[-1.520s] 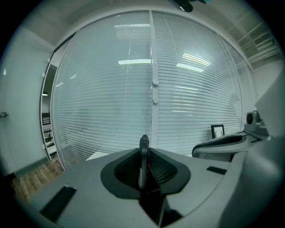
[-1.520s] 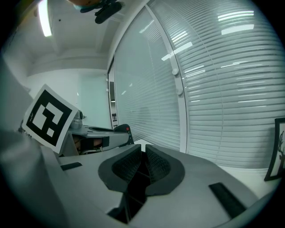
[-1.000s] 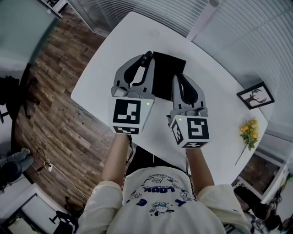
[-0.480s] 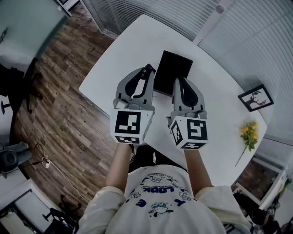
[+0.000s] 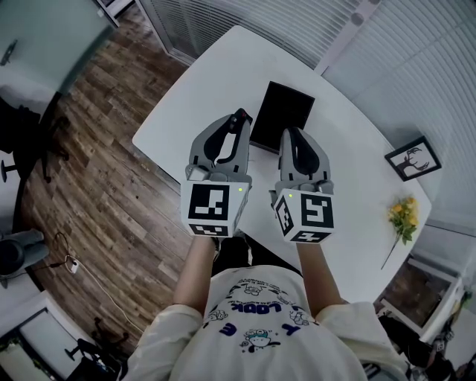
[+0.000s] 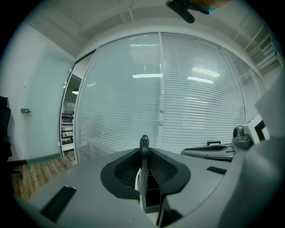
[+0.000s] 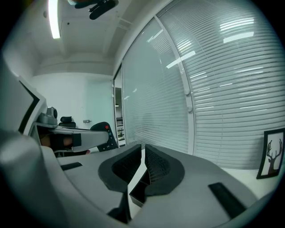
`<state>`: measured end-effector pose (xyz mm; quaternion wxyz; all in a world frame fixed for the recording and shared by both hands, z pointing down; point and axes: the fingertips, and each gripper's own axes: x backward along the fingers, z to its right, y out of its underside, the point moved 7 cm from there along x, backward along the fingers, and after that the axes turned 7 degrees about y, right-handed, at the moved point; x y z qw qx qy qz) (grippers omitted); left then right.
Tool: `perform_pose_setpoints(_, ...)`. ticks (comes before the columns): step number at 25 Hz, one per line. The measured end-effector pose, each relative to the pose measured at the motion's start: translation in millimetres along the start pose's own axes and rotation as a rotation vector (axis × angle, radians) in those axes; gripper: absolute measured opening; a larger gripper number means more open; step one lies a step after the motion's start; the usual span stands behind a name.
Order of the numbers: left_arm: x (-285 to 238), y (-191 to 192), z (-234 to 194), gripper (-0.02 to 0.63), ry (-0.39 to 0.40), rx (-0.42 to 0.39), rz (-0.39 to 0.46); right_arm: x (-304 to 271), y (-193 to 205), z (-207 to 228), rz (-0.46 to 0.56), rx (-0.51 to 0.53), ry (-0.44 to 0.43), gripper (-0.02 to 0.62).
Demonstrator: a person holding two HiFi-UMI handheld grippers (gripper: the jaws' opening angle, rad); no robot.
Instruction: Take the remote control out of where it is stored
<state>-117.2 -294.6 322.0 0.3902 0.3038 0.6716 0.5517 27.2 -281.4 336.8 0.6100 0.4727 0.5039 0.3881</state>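
A black remote control (image 5: pixel 239 121) sticks out past the tip of my left gripper (image 5: pixel 238 132), which is shut on it above the white table (image 5: pixel 193 97). In the left gripper view the remote (image 6: pixel 144 156) stands edge-on between the pads. The right gripper view shows the remote (image 7: pixel 100 136) at the left, with its red button facing out. A flat black case (image 5: pixel 284 111) lies on the table just beyond both grippers. My right gripper (image 5: pixel 287 138) hovers beside the left one, shut with nothing in it; its pads (image 7: pixel 153 167) meet at the tips.
A framed deer picture (image 5: pixel 413 157) and yellow flowers (image 5: pixel 403 216) stand at the table's right side. Slatted blinds (image 5: pixel 297 22) run behind the table. The table's rounded left edge drops to a wooden floor (image 5: pixel 97 141).
Both grippers have drawn back from the black case toward the person, the left one carrying the remote. More of the case shows now.
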Motion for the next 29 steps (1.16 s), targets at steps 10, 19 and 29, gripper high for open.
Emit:
perform_pose_setpoints(10, 2.2, -0.9, 0.2, 0.069, -0.004, -0.004, -0.002, 0.9, -2.3, -3.7, 0.003, 0.007, 0.006, 0.046)
perform_pose_setpoints(19, 3.1, -0.8, -0.4, 0.067, -0.001, -0.005, -0.001, 1.3, -1.1, -4.6, 0.0, 0.008, 0.012, 0.046)
perform_pose_setpoints(29, 1.7, -1.6, -0.8, 0.069, -0.001, 0.001, 0.001, 0.4, -2.5, -3.7, -0.002, 0.01, 0.016, 0.046)
